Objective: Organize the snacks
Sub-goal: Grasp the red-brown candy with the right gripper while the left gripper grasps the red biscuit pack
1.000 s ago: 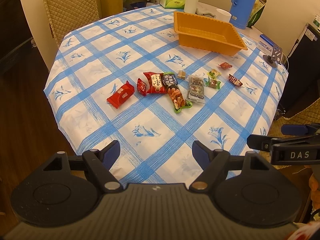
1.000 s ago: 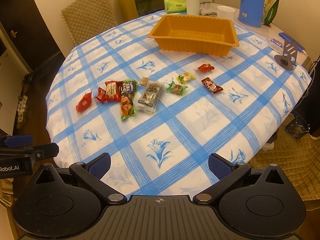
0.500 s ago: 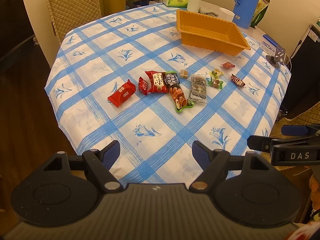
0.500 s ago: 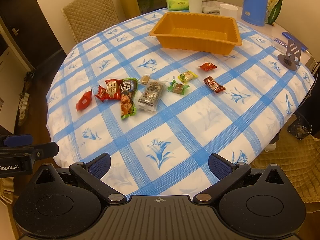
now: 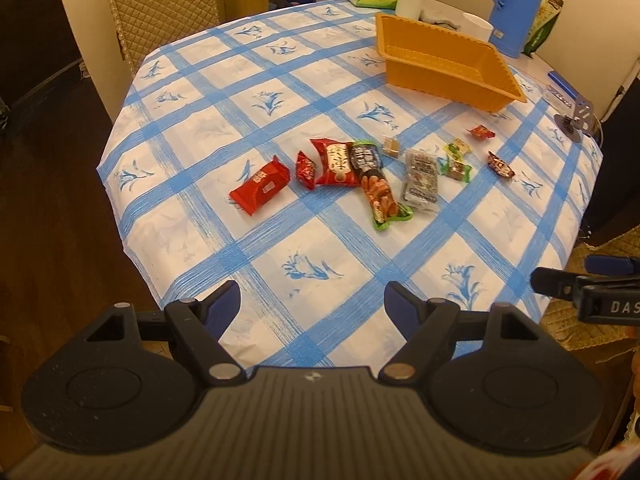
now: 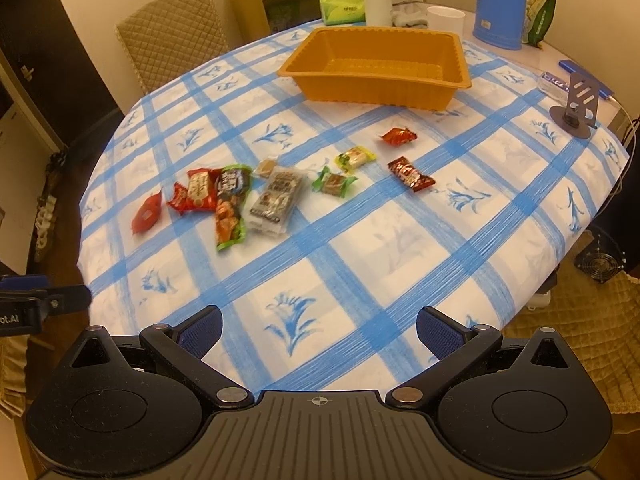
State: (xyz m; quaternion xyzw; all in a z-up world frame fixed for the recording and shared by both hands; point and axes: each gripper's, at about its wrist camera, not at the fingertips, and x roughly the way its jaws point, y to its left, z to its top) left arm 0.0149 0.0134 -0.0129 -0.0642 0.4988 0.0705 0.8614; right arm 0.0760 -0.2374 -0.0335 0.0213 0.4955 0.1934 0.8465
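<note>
A: What could have gone wrong from there?

B: Mostly a bad first pick. The snacks lay crowded well ahead of both tools, mid-desk (image 6: 400,248). The long green pack (image 6: 231,208) overlapped the red pack (image 6: 199,190) and sat just beside the grey pack (image 6: 276,200). A tool coming down there could, I judged, have pinched two wrappers together or pushed one aside. The slick wrappers might also have slipped from a shallow grip.

A: And the small ones?

B: The candies ahead of the right tool (image 6: 318,322) lay apart from each other, so they looked easier, though thin and flat against the cloth.

A: How were the tools set?

B: Both wide, holding nothing, touching nothing. The left tool (image 5: 312,300) hung over the near desk edge; the right did likewise.

A: Where did the snacks need to go?

B: Presumably the orange tray (image 6: 456,88), beyond the snacks, at the far side. It was empty, none yet moved.
</note>
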